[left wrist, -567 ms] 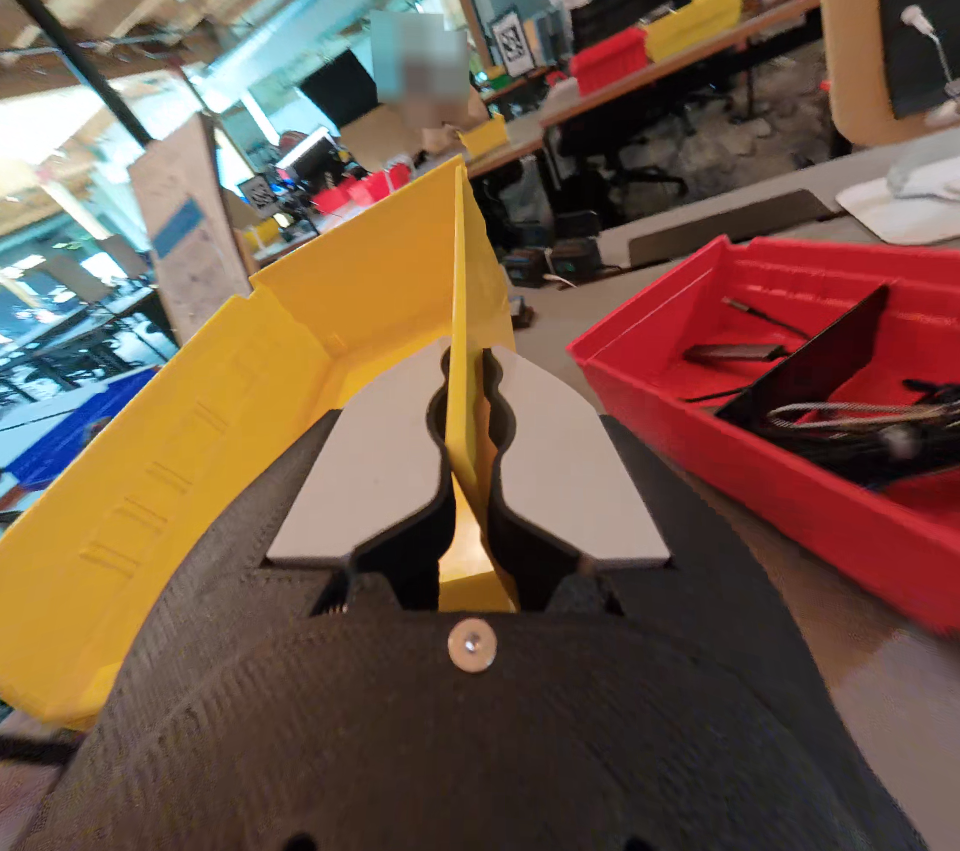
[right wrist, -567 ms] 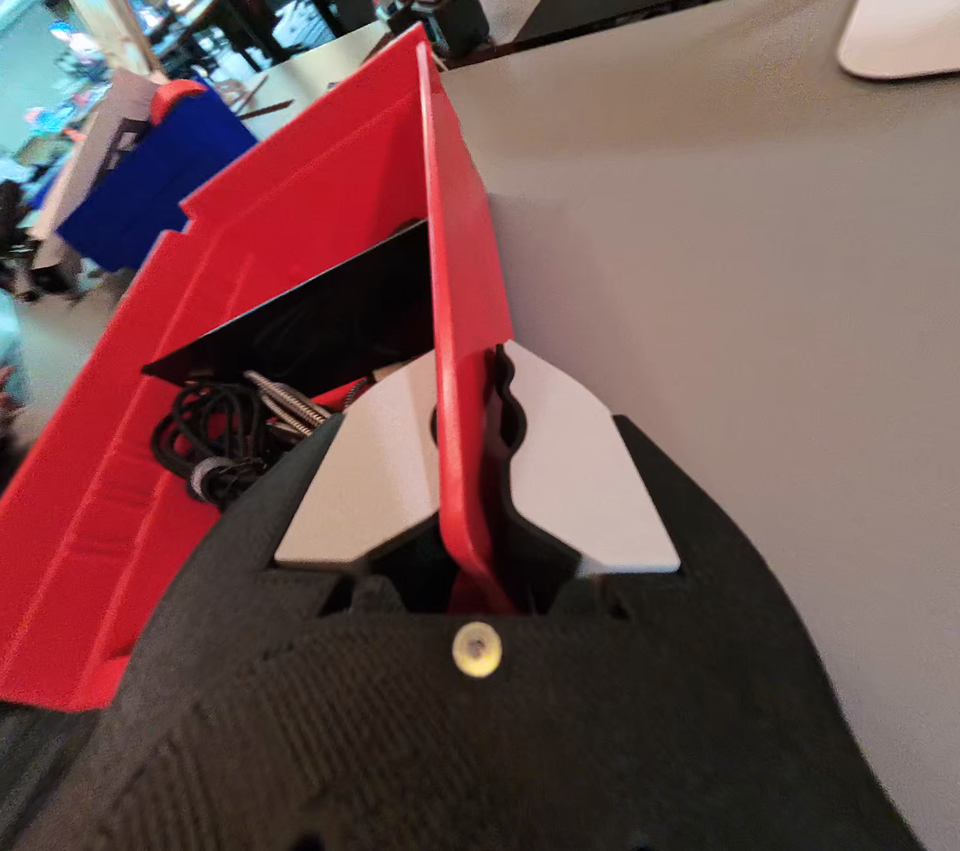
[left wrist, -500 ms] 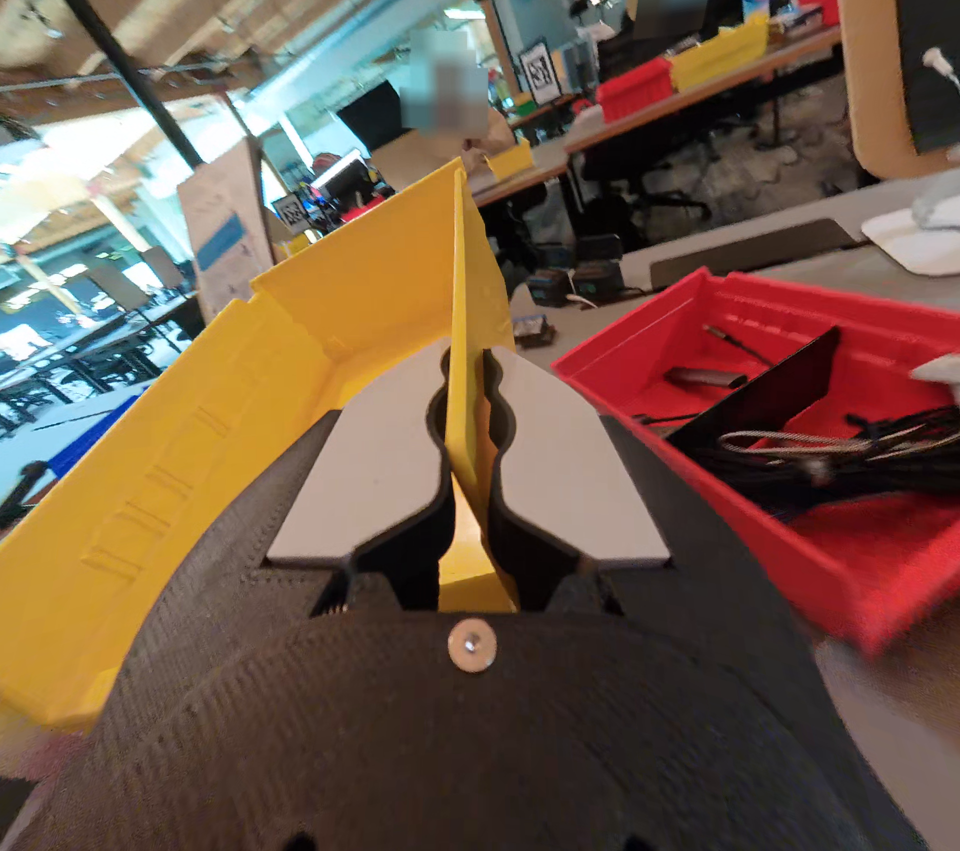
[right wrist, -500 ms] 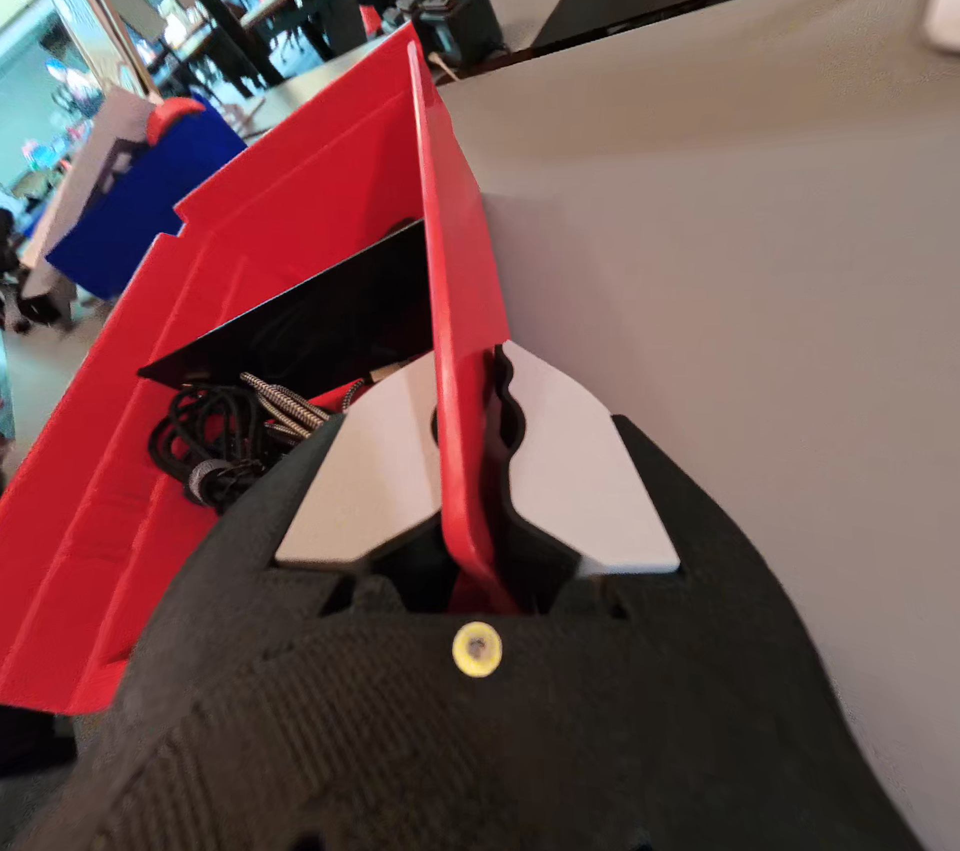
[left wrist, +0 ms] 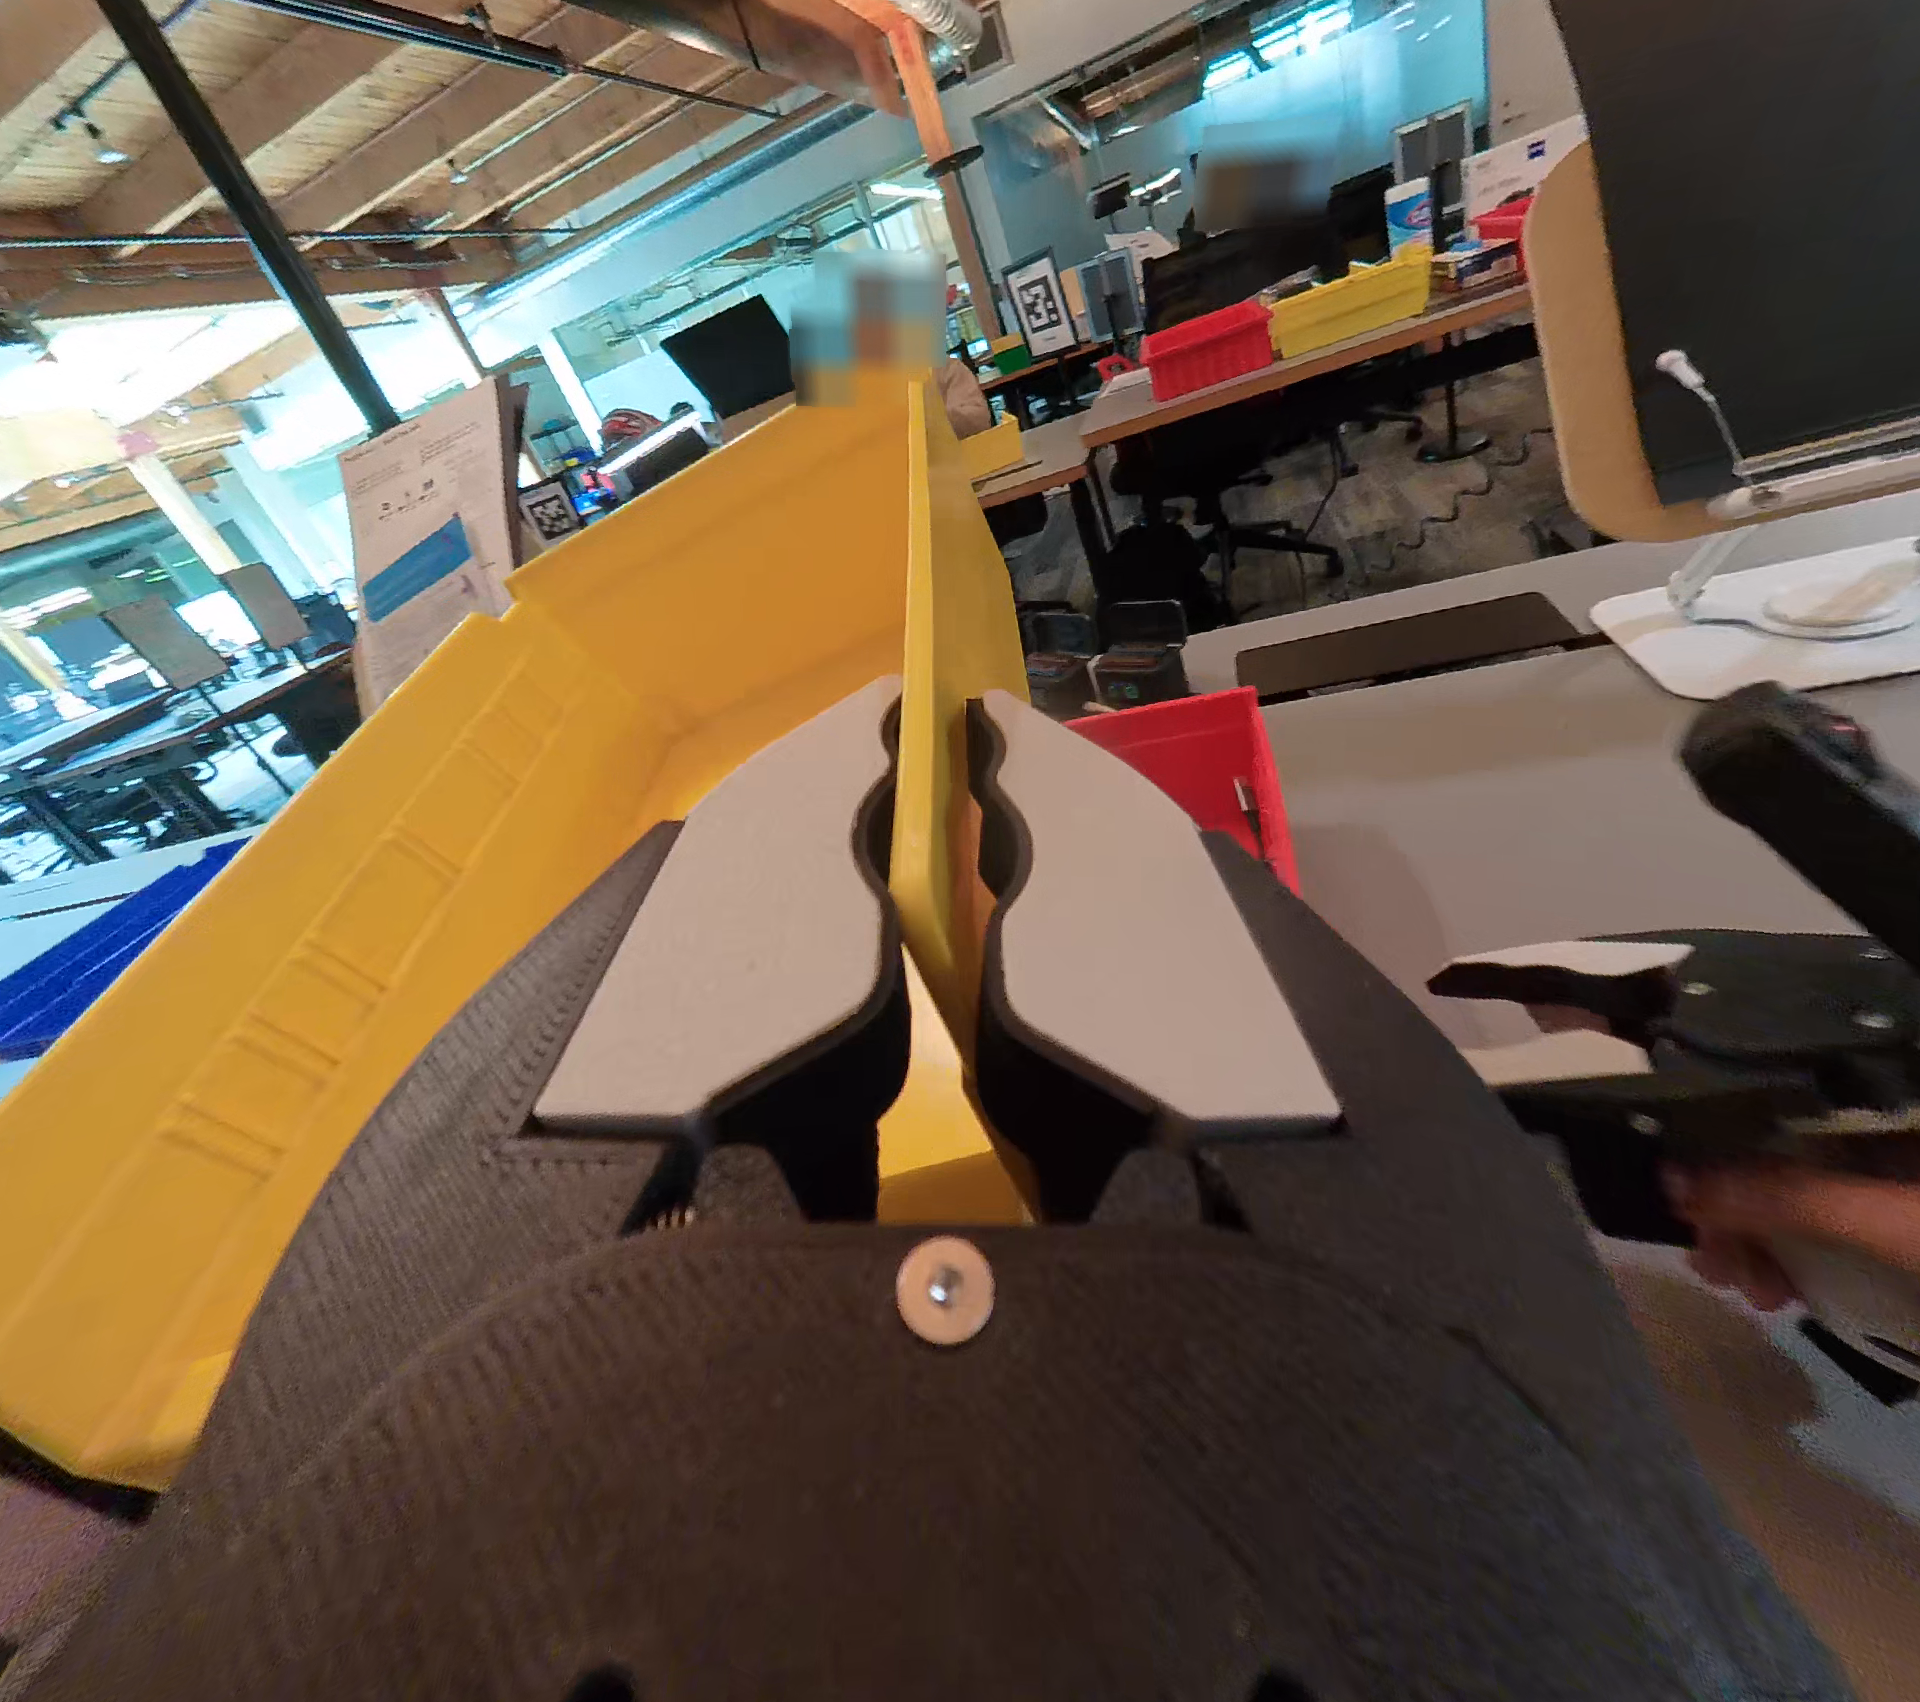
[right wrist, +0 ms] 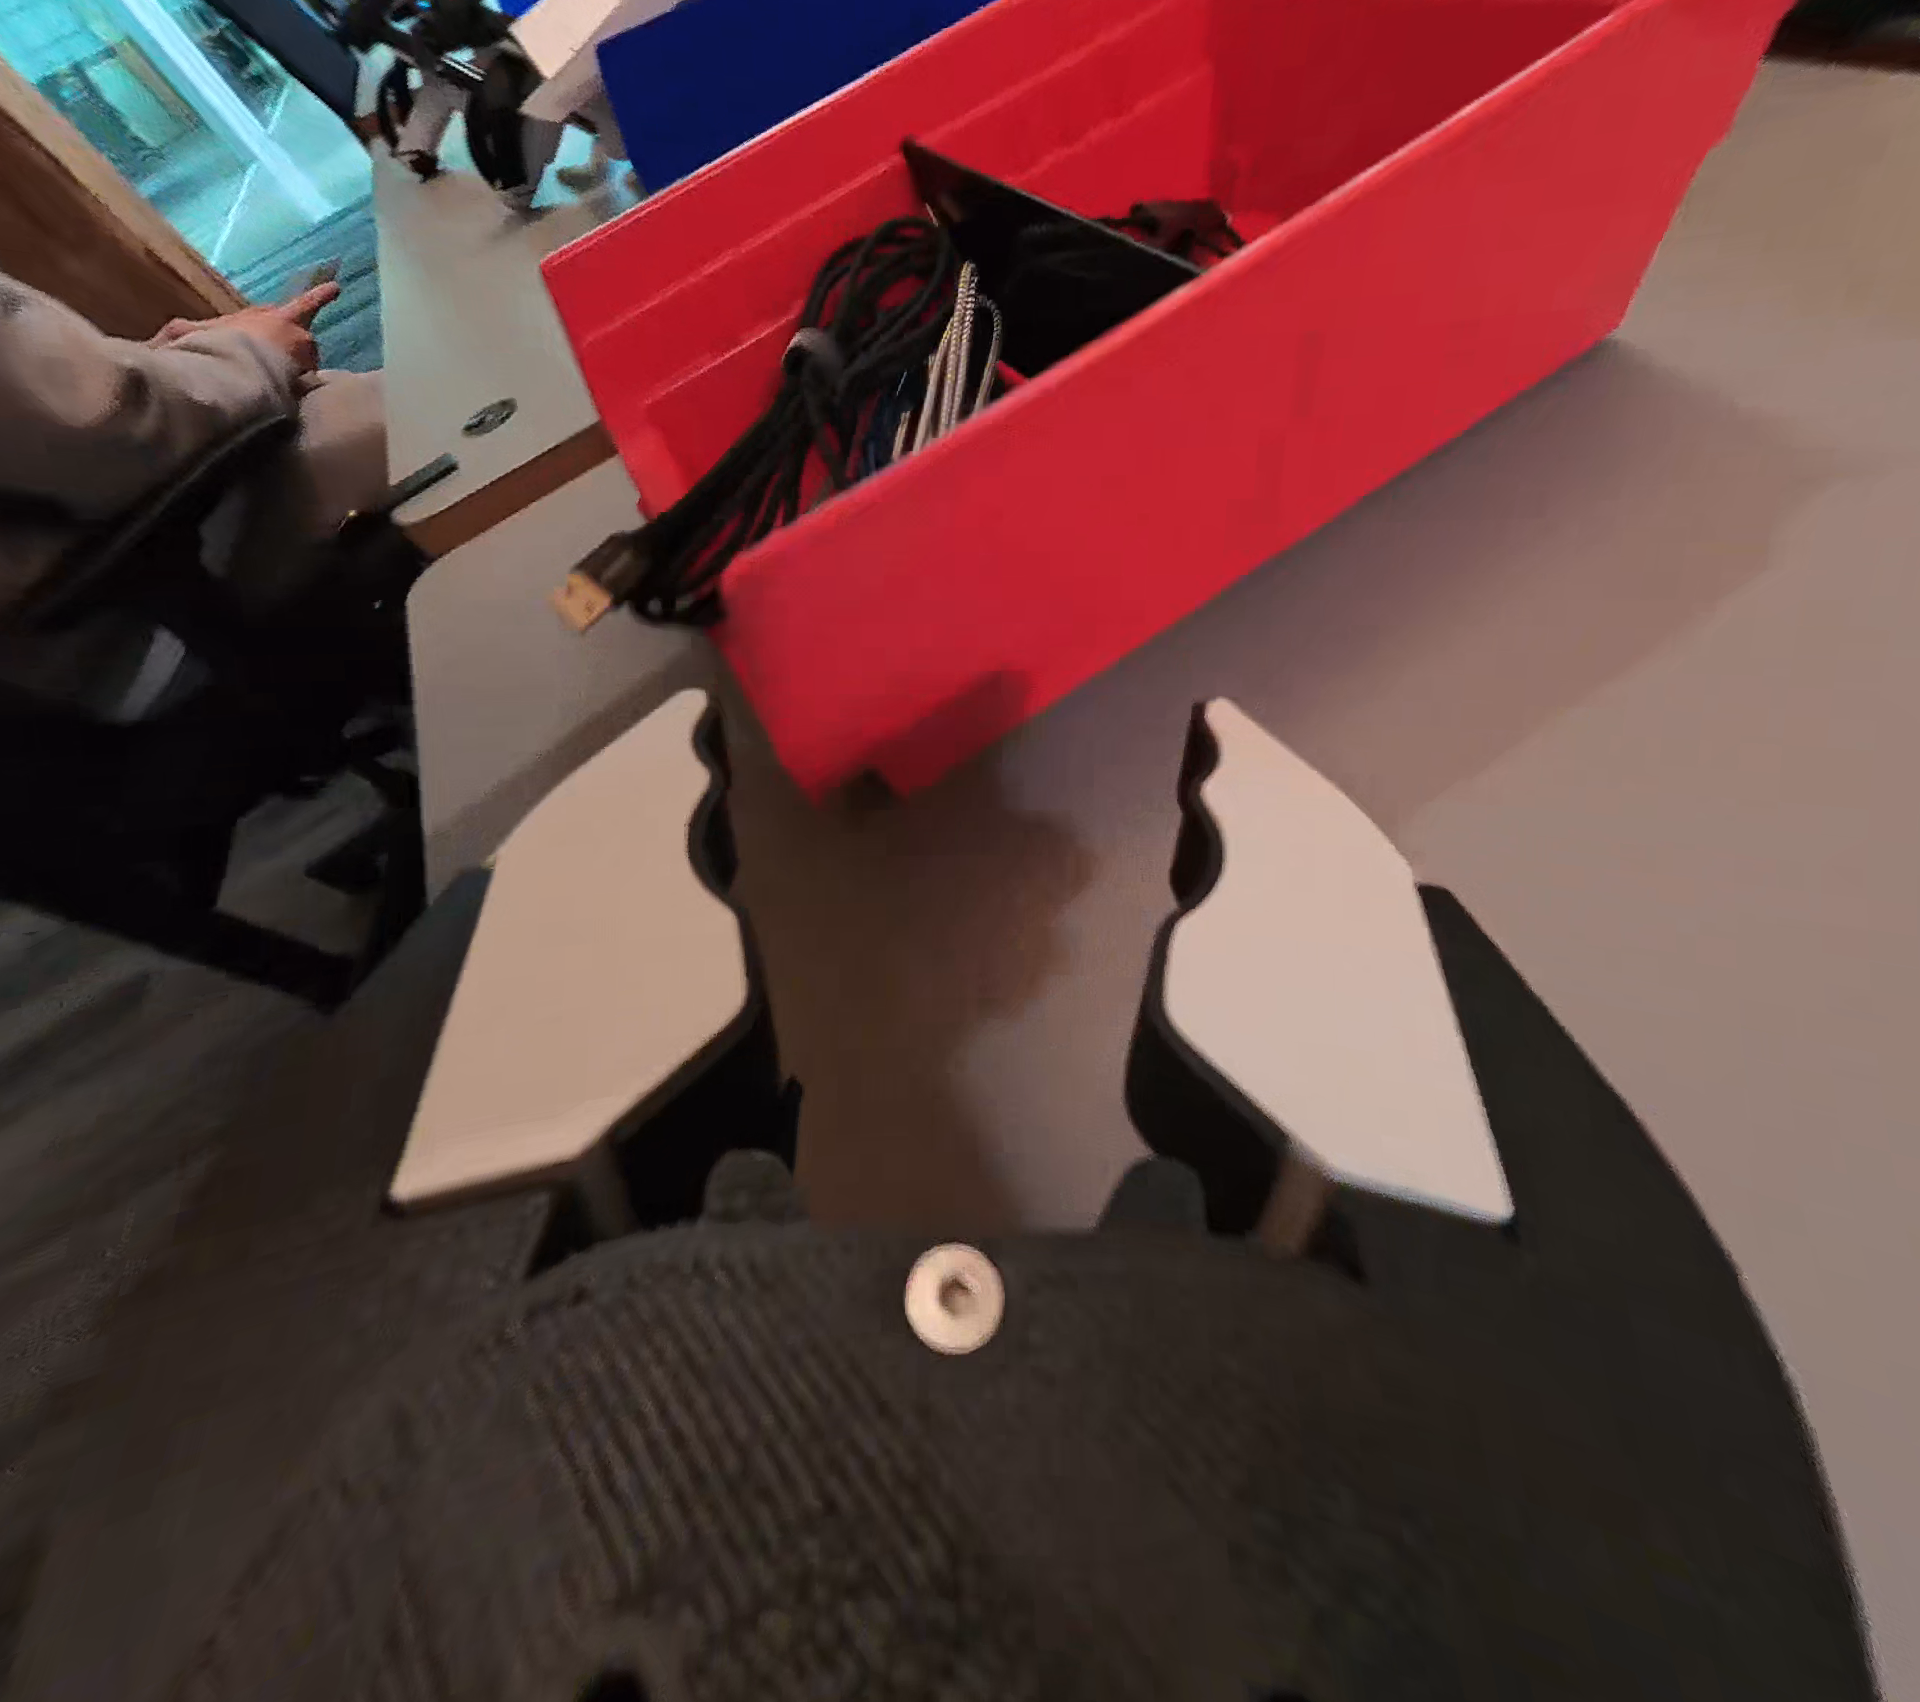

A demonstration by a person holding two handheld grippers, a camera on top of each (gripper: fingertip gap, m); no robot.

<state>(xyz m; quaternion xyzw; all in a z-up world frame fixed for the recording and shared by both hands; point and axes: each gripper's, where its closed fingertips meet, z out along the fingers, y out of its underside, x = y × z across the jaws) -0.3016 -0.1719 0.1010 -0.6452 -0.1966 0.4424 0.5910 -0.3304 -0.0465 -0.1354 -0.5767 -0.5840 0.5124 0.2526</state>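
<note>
My left gripper (left wrist: pixel 932 722) is shut on the side wall of a yellow bin (left wrist: pixel 436 873) and holds it up, tilted. The red bin (right wrist: pixel 1195 447) stands on the grey table (right wrist: pixel 1610 613), with black and braided cables (right wrist: pixel 862 364) and a black divider (right wrist: pixel 1049 260) inside; a cable plug hangs over its near end. My right gripper (right wrist: pixel 951 733) is open and empty, just short of the red bin's near corner. In the left wrist view a corner of the red bin (left wrist: pixel 1195 748) shows behind my fingers, and the right gripper (left wrist: pixel 1558 977) shows at the right, held by a hand.
A blue bin (right wrist: pixel 831 11) with a white box stands beyond the red bin. A person's sleeve and hand (right wrist: pixel 156 385) are at the left by a chair. A monitor stand on a white base (left wrist: pixel 1787 613) sits at the table's far right. Left tips to right tips: about 25 cm.
My right gripper has let go of the red bin's wall, opened and drawn back to the bin's near corner. My left gripper has lifted the yellow bin higher.
</note>
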